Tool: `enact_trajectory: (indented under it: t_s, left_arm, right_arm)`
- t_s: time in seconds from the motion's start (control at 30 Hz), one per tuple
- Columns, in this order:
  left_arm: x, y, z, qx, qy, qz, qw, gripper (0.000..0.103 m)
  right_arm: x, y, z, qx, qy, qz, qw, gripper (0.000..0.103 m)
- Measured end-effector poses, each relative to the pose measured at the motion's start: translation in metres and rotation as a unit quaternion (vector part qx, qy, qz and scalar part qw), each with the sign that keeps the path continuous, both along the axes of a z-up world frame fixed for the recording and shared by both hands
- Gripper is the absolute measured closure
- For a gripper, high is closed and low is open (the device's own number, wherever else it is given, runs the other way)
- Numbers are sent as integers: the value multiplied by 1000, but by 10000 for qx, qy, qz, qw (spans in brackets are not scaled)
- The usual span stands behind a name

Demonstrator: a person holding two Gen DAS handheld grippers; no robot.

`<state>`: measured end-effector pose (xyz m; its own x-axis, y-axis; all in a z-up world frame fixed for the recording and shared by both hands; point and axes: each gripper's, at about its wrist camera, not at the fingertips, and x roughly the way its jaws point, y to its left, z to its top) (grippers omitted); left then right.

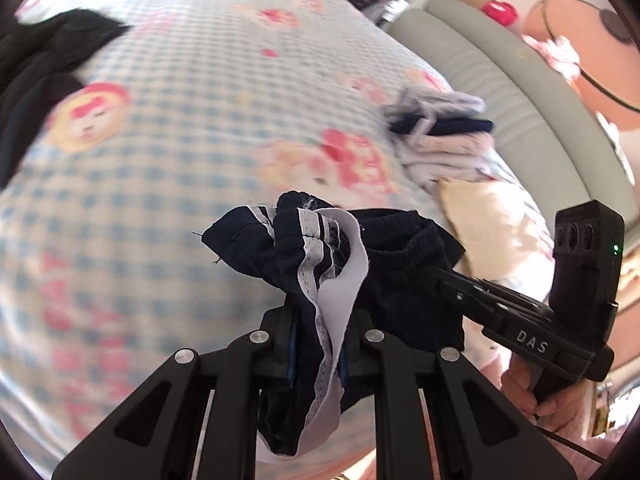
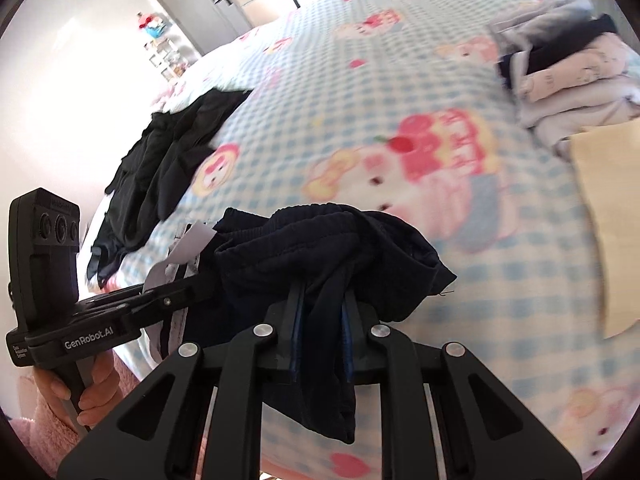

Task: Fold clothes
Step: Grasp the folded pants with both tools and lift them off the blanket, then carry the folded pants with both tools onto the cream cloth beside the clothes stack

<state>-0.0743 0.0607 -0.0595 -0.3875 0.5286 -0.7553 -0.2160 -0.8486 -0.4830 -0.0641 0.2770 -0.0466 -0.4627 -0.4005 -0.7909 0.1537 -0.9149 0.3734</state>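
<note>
The left gripper is clamped on the striped end of the navy shorts, its jaws pressed together over dark cloth, white mesh stripes and a loose white label; the right gripper is likewise closed tight on the plain navy end near the elastic waistband, with a fold hanging down between its fingers; the shorts stretch bunched between the two grippers, lifted above the bed rather than lying on it; each wrist view shows the other gripper gripping the garment from the side; below is a blue-checked bedspread with pink cartoon prints; a dark garment lies crumpled at the far left edge of the bed; a stack of folded clothes sits at the far right, beside a cream cloth
</note>
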Motion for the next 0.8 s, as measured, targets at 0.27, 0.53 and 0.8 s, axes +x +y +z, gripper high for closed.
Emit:
enact_trajectory:
  t_s: [0.27, 0.53, 0.8]
  left_arm:
    - [-24, 97, 5, 123, -105, -780, 9968, 88]
    - [-49, 197, 39, 242, 134, -1460, 9889, 88]
    - [-79, 283, 63, 887, 265, -1400, 9858, 88]
  right_arm:
    - [10, 83, 18, 118, 79, -537, 9985, 88]
    - [15, 183, 58, 346, 218, -1553, 9870, 88]
    - [-2, 253, 99, 735, 587, -2091, 9734, 88]
